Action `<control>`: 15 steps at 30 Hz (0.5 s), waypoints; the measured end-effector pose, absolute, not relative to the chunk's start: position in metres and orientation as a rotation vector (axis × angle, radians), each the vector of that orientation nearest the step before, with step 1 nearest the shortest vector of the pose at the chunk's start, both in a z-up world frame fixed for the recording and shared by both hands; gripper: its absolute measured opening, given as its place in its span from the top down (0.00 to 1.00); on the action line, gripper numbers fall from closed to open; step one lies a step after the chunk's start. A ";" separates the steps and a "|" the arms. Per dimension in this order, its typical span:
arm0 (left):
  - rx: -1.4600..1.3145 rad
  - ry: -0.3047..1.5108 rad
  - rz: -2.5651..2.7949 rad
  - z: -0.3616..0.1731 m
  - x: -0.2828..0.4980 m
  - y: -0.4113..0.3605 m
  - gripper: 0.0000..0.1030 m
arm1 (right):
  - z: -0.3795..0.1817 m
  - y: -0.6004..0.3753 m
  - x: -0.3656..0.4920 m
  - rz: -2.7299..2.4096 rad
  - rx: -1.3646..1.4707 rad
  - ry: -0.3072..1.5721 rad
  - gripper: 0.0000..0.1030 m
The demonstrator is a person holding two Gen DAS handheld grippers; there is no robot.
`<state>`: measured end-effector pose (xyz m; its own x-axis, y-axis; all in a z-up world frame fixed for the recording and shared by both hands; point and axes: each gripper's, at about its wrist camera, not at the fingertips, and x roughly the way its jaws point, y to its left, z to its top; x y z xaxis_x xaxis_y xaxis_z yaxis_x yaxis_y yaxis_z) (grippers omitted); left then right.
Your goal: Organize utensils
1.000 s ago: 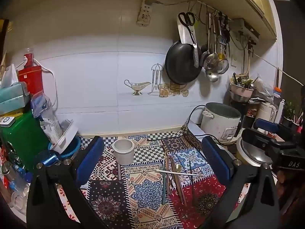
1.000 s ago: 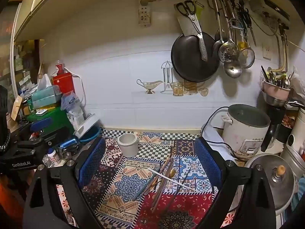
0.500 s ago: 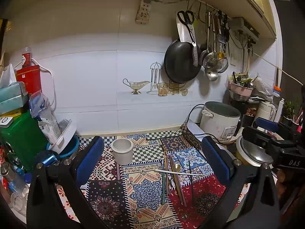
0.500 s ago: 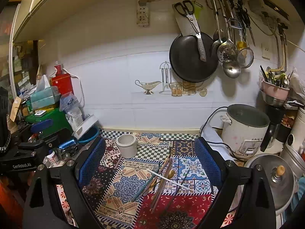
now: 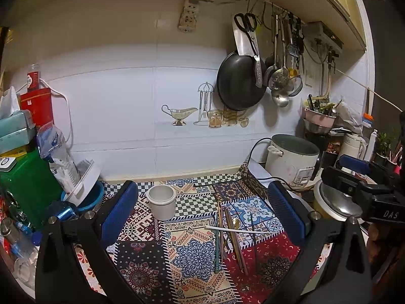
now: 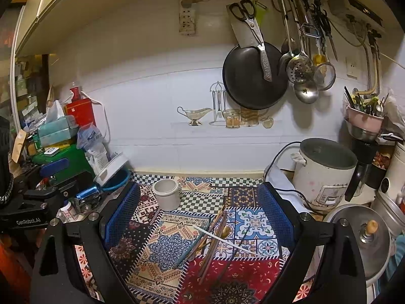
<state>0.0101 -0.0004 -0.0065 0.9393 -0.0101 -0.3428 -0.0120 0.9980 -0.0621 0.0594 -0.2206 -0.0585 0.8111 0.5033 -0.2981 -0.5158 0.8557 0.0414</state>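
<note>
Nothing has moved: both grippers hover with fingers spread wide, empty.
Left gripper (image 5: 202, 217) and right gripper (image 6: 200, 217) face the utensils (image 6: 215, 238) piled on the patterned tabletop (image 6: 164, 253), right of the white cup (image 6: 167, 193).

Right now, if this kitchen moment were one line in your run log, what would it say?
left gripper: open, empty | right gripper: open, empty | loose chopsticks and spoon: piled on patterned mat | white ceramic cup: upright, empty
</note>
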 end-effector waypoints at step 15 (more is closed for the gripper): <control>-0.069 0.357 0.001 -0.008 0.017 0.003 0.00 | -0.059 -0.220 0.061 0.546 -0.041 0.309 0.10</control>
<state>0.0173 0.0034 -0.0080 0.9370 -0.0109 -0.3491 -0.0133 0.9977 -0.0669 0.0608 -0.2201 -0.0588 0.8098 0.5044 -0.2996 -0.5166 0.8552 0.0434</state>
